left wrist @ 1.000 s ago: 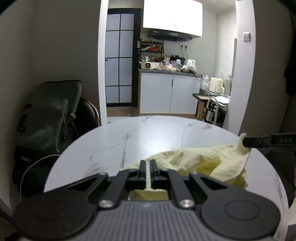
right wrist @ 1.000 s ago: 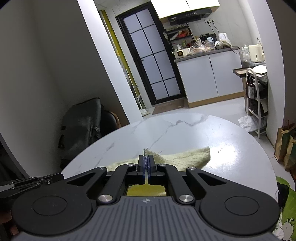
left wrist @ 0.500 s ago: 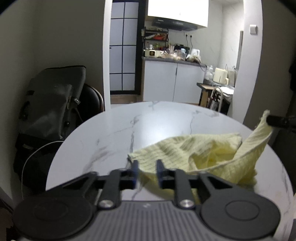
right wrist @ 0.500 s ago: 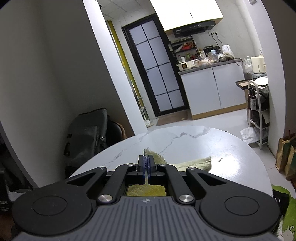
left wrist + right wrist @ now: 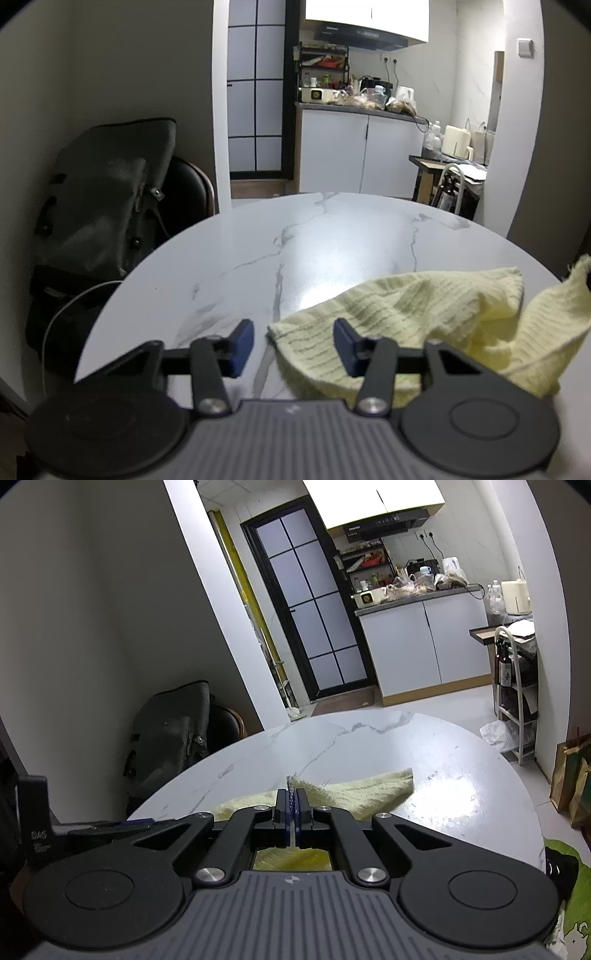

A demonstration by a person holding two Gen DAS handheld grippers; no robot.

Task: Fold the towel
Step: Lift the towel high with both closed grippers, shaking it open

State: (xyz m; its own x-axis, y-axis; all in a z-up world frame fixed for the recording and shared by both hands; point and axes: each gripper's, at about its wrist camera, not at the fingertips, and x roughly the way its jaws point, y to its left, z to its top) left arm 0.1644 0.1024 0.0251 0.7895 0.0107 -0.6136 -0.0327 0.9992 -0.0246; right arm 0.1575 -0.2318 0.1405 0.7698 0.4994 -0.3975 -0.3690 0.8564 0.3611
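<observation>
Left gripper (image 5: 293,345) gapes, a yellow towel (image 5: 424,325) corner lying loose between its fingers; right gripper (image 5: 291,805) pinches another towel corner.

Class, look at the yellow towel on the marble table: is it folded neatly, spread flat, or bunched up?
Bunched up. The yellow towel lies rumpled on the marble table, one corner lifted in the shut right gripper; the left gripper is open.

The far half of the table (image 5: 332,236) is bare marble, free across its width. The towel (image 5: 424,317) lies rumpled over the near right part, one corner reaching between the spread fingers of the left gripper (image 5: 293,343); its other corner is pinched in the right gripper (image 5: 294,805). Off the left edge, a bag (image 5: 107,199) on a chair (image 5: 192,192) stands close to the rim.
</observation>
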